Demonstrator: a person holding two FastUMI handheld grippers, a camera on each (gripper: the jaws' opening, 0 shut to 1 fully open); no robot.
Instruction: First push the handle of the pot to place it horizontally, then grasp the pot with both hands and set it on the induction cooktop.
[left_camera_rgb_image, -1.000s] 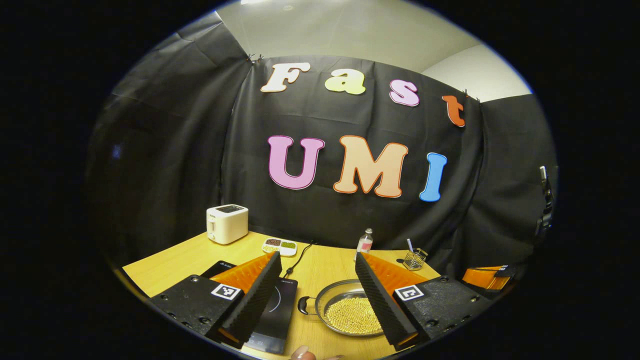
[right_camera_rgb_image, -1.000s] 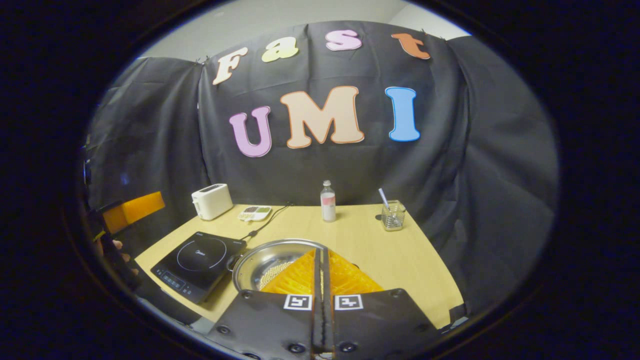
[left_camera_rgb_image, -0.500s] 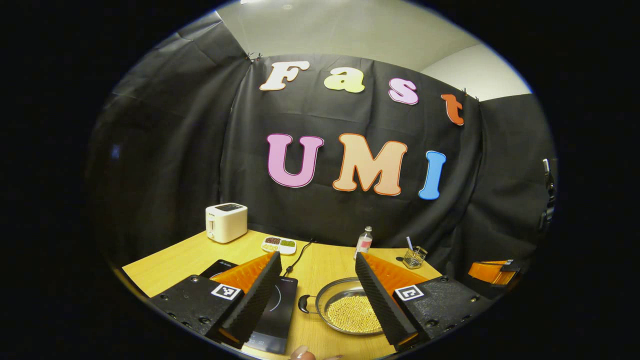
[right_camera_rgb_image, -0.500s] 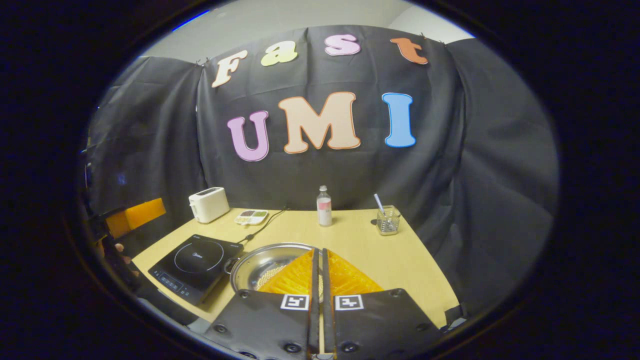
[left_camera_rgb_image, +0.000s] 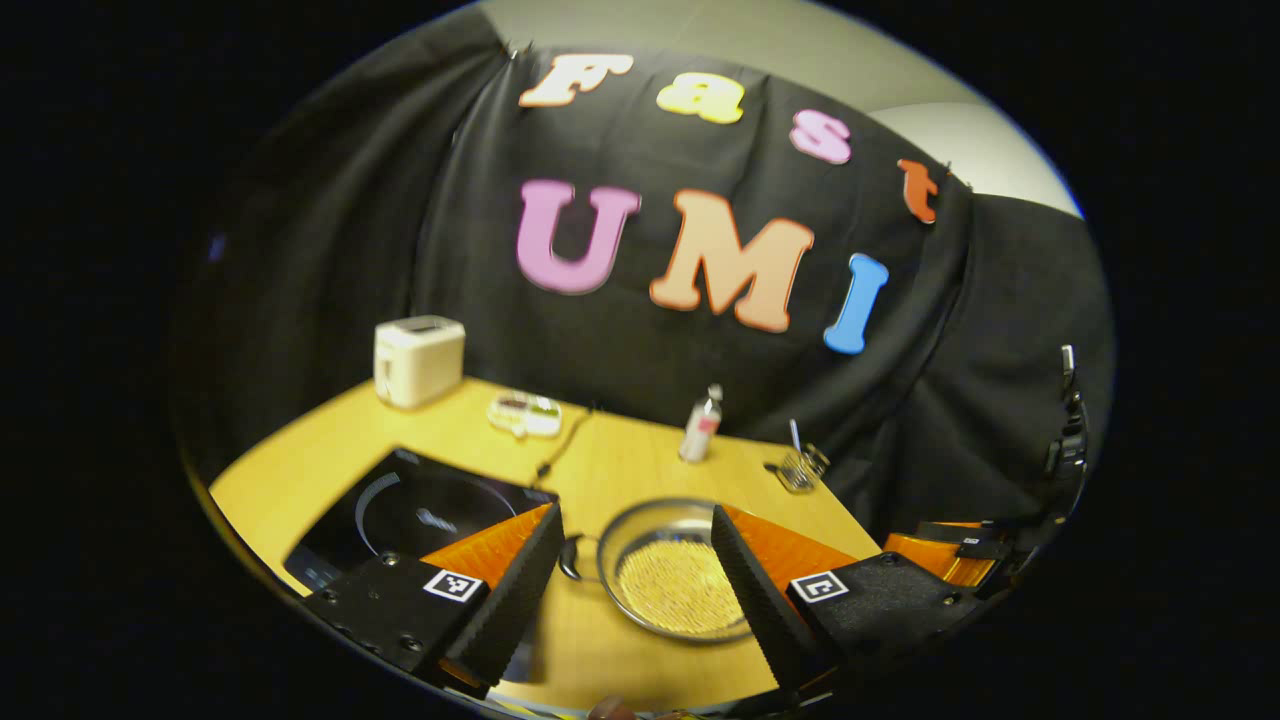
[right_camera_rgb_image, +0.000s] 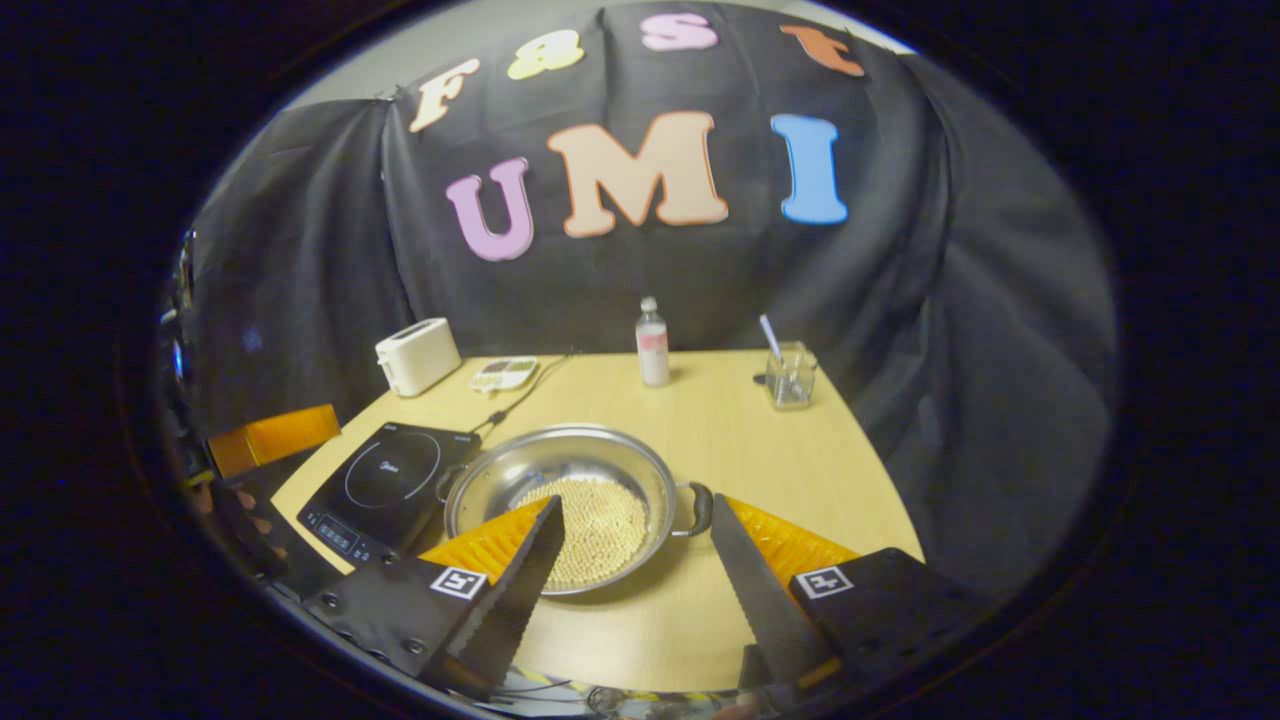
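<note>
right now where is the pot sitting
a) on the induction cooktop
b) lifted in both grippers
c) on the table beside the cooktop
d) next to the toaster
c: the pot rests on the table just right of the induction cooktop, with both grippers open and off it.

Black cloth wall (right_camera_rgb_image: 330, 260) behind light wooden table (right_camera_rgb_image: 800, 470); pale ceiling (left_camera_rgb_image: 800, 60), possibly plaster, above

At the back of the light wooden table (right_camera_rgb_image: 800, 470) a cream two-slot toaster (right_camera_rgb_image: 417, 356) sits far left, a small white divided dish of beans (right_camera_rgb_image: 505, 373) just beside it, a clear bottle with pink label (right_camera_rgb_image: 652, 343) mid-back, a clear glass holding a white stick (right_camera_rgb_image: 790, 375) right
</note>
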